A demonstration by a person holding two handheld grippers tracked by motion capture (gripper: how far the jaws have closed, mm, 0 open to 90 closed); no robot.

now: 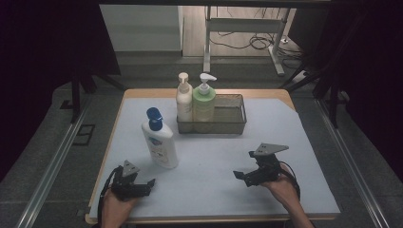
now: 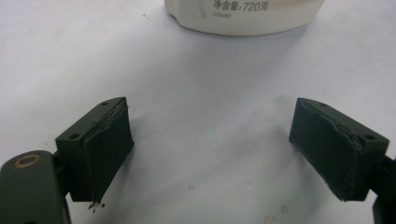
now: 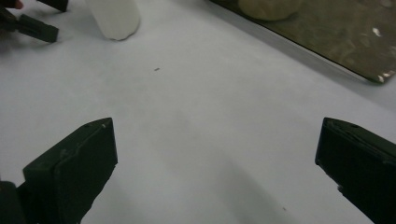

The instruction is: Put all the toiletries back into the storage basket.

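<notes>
Both the left tool (image 1: 134, 186) and the right tool (image 1: 250, 176) gape wide and empty. The tall white bottle (image 1: 160, 141) just ahead of the left tool looks tippy; a high or glancing pinch could topple it.

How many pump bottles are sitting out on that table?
3. A white bottle with a blue cap stands on the mat, front left. A cream bottle and a green bottle stand side by side at the mesh basket's left end.
</notes>
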